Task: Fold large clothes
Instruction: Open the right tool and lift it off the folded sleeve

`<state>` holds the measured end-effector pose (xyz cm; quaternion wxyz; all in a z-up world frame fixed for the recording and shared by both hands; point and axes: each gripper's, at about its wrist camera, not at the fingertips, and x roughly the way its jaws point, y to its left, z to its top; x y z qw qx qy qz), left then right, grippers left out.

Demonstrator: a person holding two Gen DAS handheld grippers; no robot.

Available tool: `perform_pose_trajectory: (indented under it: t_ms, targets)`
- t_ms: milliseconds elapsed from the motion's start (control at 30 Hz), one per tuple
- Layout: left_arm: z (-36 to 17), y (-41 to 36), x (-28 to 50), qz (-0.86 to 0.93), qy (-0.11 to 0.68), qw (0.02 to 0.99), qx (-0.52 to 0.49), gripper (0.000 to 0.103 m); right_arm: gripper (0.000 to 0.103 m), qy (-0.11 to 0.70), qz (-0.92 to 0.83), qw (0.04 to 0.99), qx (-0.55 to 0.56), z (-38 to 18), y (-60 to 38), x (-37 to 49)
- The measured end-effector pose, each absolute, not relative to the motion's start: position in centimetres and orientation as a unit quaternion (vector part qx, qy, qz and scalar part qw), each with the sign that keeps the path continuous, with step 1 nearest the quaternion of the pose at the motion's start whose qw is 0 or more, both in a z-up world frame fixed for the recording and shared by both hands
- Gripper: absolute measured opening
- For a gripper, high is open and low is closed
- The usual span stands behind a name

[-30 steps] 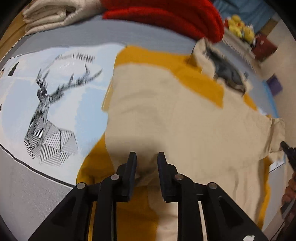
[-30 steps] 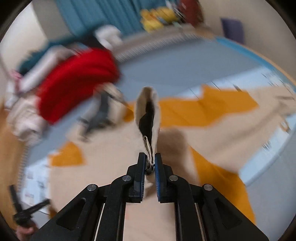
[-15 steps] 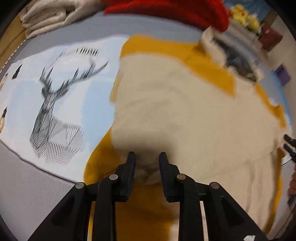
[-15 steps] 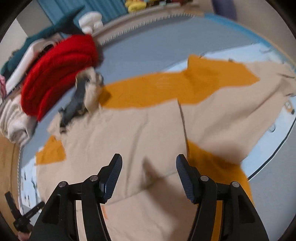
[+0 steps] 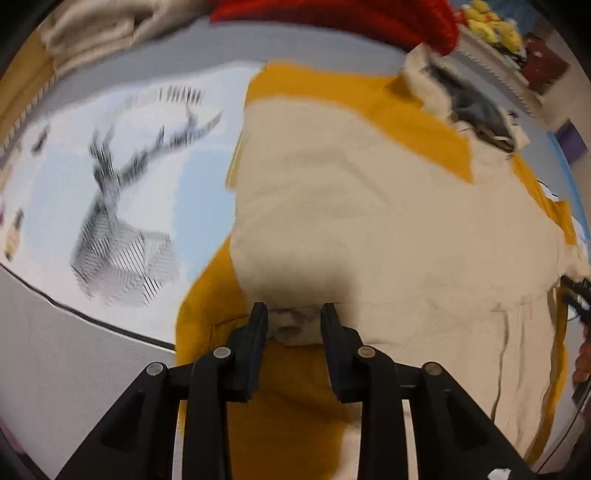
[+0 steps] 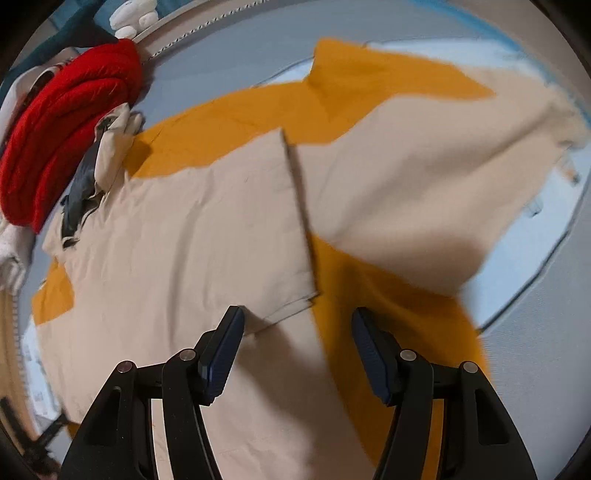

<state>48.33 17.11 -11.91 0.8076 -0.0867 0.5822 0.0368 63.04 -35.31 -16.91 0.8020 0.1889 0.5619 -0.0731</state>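
Note:
A large beige and mustard-yellow jacket (image 5: 369,221) lies spread on a light blue mat; it also shows in the right wrist view (image 6: 207,229). My left gripper (image 5: 294,319) is partly closed on a bunched fold of the jacket's beige cloth at its lower edge. My right gripper (image 6: 297,332) is wide open and empty, just above the jacket near the corner of a folded beige panel (image 6: 295,299). The jacket's grey-lined hood (image 5: 469,107) lies at the far side, also in the right wrist view (image 6: 92,166).
A light blue mat with a deer print (image 5: 118,221) lies on the grey floor (image 5: 74,362). A red knit garment (image 6: 62,122) and folded beige clothes (image 5: 96,33) sit at the far edge. Yellow toys (image 5: 491,26) lie beyond.
My right gripper let go of the jacket's beige edge, opened wide, and the cloth dropped flat. My left gripper stays on its fold and has shifted slightly.

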Motion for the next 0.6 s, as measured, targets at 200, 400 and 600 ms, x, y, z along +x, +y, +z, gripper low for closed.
perform_pose_trajectory:
  t_ms: [200, 400, 600]
  targets:
    - [-7.0, 14.4, 46.5, 0.024, 0.550, 0.831, -0.084, 0.027, 0.062, 0.468, -0.054, 0.866, 0.166, -9.2, -35.5, 61.4]
    - [-3.0, 8.9, 44.0, -0.008, 0.516, 0.854, -0.063, 0.029, 0.062, 0.396, -0.025, 0.908, 0.137, -2.4, -35.4, 58.2]
    - [-2.1, 4.2, 42.3, -0.033, 0.507, 0.859, -0.056, 0.029, 0.061, 0.398, -0.030, 0.902, 0.166, -1.3, -39.1, 55.2]
